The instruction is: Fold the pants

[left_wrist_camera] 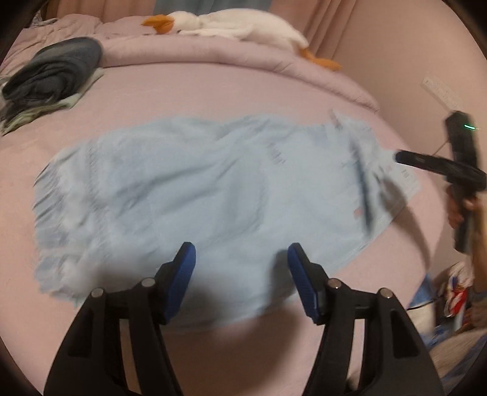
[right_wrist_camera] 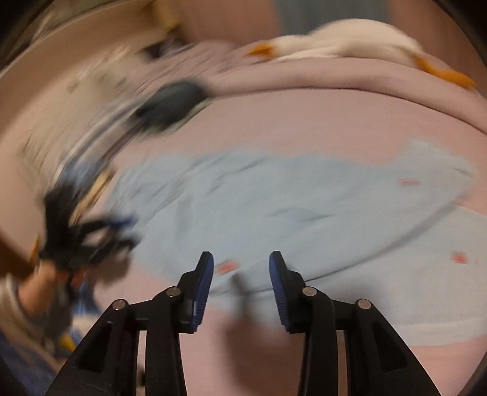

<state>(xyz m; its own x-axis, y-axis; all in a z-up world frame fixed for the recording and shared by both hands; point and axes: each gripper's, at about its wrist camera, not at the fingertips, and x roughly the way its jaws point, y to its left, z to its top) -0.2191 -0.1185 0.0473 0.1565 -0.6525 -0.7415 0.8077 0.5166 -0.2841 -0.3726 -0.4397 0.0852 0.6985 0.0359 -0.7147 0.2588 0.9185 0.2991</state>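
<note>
Pants (left_wrist_camera: 188, 182) on bed (left_wrist_camera: 213, 91); bins unclear.

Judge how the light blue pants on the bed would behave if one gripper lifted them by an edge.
The light blue pants look thin and wrinkled, so they would likely drape and sag rather than hold shape. Lying flat on the pink sheet, they seem light and unlikely to slip far. A single grip would probably bunch them.

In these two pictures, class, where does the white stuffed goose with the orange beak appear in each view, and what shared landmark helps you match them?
Left wrist view: the stuffed goose lies along the top edge, centre, on the rolled pink duvet.
Right wrist view: the stuffed goose lies at the upper right, on the same duvet.
Shared landmark: the light blue pants spread mid-frame below it.
</note>
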